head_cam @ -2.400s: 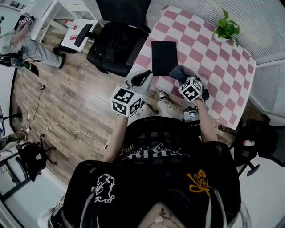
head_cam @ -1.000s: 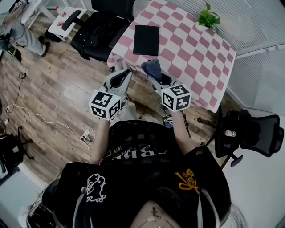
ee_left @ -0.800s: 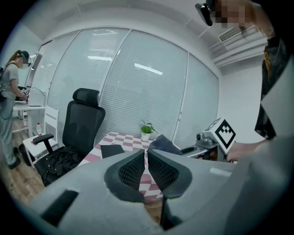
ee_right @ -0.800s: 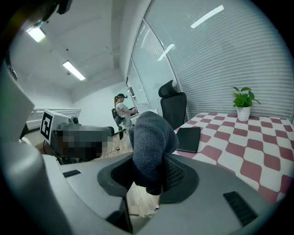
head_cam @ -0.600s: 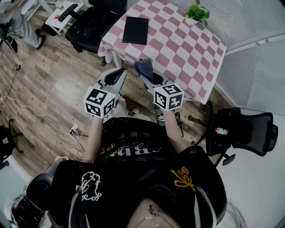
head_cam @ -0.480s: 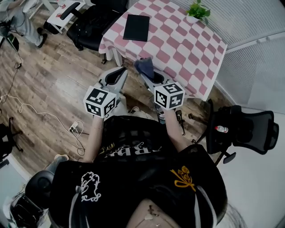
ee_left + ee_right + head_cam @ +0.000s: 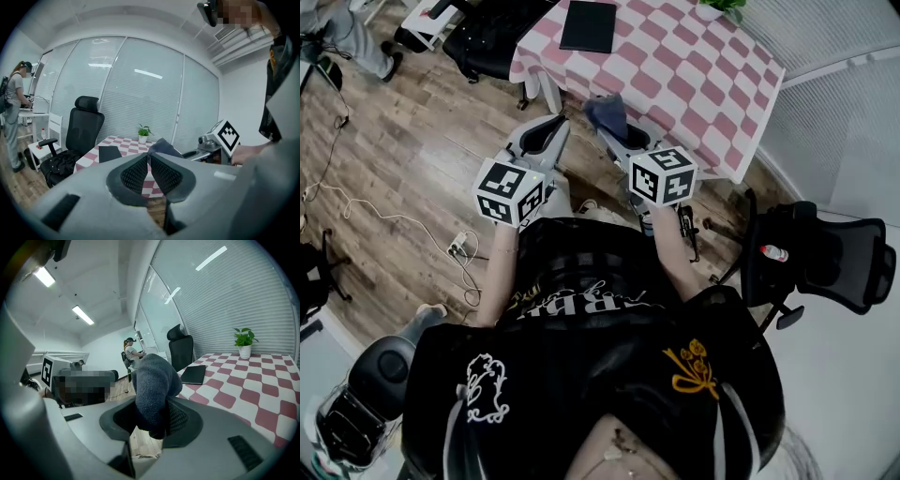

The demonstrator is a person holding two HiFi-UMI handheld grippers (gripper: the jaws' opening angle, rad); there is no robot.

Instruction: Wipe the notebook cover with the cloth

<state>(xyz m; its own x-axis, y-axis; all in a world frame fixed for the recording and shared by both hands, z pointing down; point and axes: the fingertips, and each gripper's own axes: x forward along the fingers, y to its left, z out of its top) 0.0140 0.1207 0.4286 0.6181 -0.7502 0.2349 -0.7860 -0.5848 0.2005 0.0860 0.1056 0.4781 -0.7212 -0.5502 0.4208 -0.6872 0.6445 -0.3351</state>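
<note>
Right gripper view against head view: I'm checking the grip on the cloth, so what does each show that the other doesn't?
Only the right gripper view shows the right gripper jaw pads from close up, clamped on the cloth, plus the ceiling lights. Only the head view shows the wood floor, a trailing cable and the office chair at right. Both show the cloth, the notebook lying on the checked table, and the plant.

text: none legible | shirt print [image 7: 567, 305]: letters upside down; too distorted to read
</note>
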